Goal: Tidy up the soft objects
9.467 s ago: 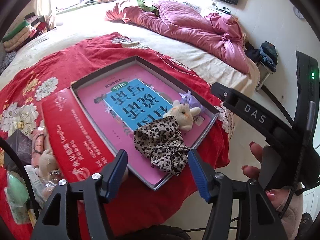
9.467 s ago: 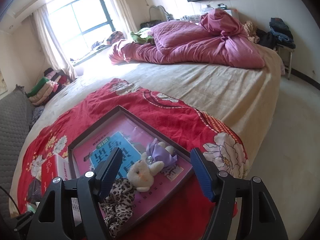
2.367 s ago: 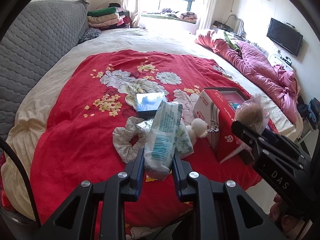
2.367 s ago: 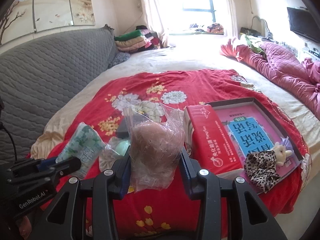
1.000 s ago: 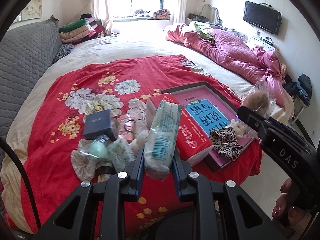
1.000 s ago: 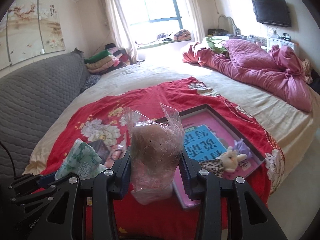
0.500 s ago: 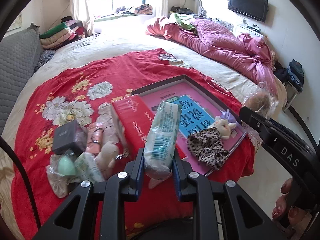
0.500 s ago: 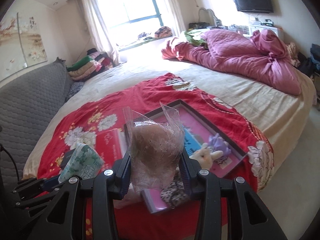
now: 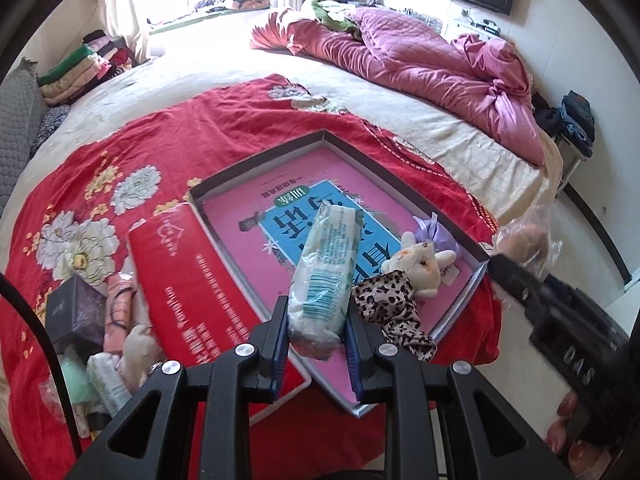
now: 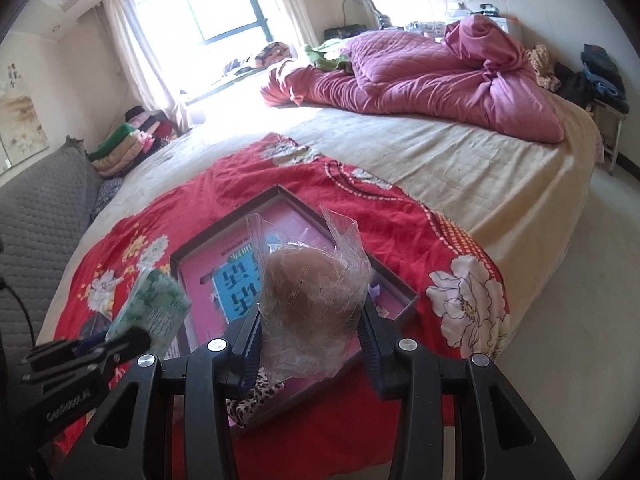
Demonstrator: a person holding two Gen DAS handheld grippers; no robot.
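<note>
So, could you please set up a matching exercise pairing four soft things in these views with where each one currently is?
Things:
1. tissue pack
2. bagged brown puff
3. plush bunny
4. folded blankets

Places:
A. lying in the shallow box
B. stacked by the window
C. clamped in the right gripper
D. clamped in the left gripper

Pairs: 1-D, 2-C, 3-A, 4-B

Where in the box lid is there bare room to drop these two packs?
The box lid's far corner and left half are bare. Its near right corner is crowded: plush bunny, leopard scrunchie, purple bow.
</note>
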